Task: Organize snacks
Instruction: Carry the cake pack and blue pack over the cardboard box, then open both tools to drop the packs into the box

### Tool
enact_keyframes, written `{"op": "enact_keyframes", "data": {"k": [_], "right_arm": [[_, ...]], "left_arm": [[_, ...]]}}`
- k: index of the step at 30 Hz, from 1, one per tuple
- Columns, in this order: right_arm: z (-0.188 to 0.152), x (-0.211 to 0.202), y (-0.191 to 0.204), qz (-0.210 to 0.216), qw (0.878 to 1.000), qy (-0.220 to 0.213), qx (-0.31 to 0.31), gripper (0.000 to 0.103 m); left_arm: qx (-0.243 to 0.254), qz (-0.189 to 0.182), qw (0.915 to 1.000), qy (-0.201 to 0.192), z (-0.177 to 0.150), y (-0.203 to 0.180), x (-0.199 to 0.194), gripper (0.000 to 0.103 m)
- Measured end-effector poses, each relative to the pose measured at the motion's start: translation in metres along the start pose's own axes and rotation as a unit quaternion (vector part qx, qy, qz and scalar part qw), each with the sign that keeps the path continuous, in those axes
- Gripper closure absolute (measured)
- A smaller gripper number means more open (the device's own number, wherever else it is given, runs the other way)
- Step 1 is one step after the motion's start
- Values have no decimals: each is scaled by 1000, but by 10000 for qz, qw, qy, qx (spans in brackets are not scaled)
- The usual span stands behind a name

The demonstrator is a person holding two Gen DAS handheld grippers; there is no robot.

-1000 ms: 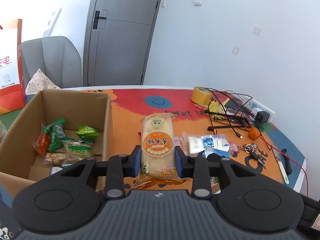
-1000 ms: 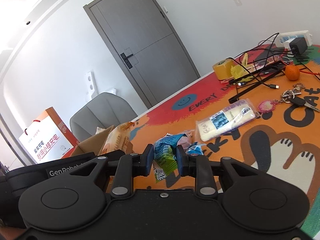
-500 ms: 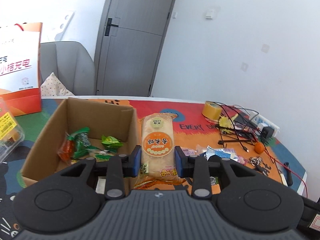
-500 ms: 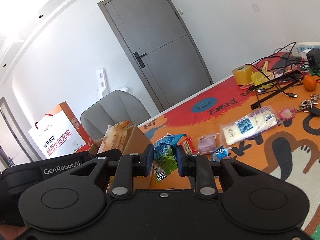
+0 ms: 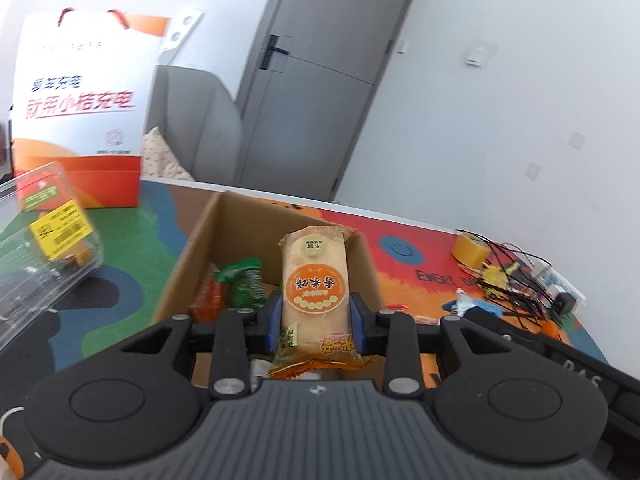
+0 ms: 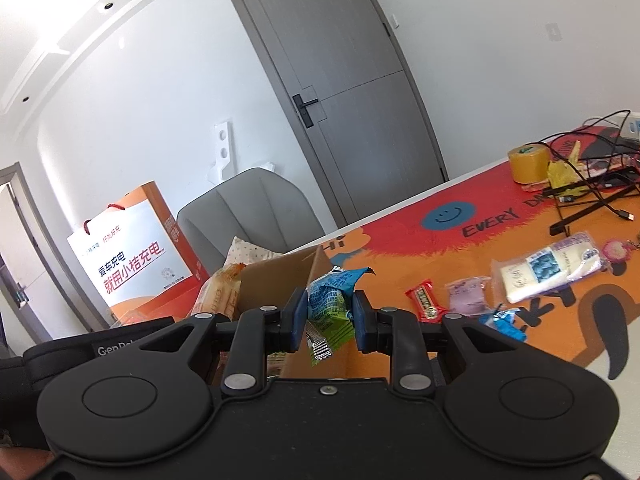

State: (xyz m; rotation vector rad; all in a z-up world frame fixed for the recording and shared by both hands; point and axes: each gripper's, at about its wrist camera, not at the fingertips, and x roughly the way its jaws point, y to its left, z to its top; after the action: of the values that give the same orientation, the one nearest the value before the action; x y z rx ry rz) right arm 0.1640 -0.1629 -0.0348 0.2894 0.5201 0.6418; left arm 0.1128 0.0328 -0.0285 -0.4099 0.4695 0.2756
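My left gripper (image 5: 315, 318) is shut on a long orange rice-cracker pack (image 5: 313, 294) and holds it above the open cardboard box (image 5: 200, 236). Green and orange snack packets (image 5: 236, 280) lie inside the box. My right gripper (image 6: 329, 318) is shut on a blue-green snack packet (image 6: 330, 300), just right of the box (image 6: 276, 280). The rice-cracker pack also shows in the right wrist view (image 6: 218, 292). Loose snacks stay on the mat: a red bar (image 6: 426, 300), a purple packet (image 6: 466, 296), a white-blue pack (image 6: 548, 272), a small blue packet (image 6: 504, 320).
A white-orange gift bag (image 5: 80, 108) and a clear plastic container (image 5: 40, 248) stand left of the box. A tape roll (image 6: 528, 164), tangled cables (image 6: 592, 184), keys and a power strip crowd the mat's right side. A grey chair (image 6: 248, 216) sits behind the table.
My left gripper has carried the rice-cracker pack leftward from the mat to above the box. My right gripper has moved left with its blue-green packet, closer to the box.
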Motion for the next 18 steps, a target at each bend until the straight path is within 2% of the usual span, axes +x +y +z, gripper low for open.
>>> {"op": "enact_keyframes", "data": {"k": [10,18], "right_arm": [[2,17,33,30,9994,81,-332,78],[8,32,44,4,9989,110,-456,78]], "left_arm": [[-267,53,9996,25,3,34,-2,66],[-493,44,9988,-11,6,54,-10,64]]}}
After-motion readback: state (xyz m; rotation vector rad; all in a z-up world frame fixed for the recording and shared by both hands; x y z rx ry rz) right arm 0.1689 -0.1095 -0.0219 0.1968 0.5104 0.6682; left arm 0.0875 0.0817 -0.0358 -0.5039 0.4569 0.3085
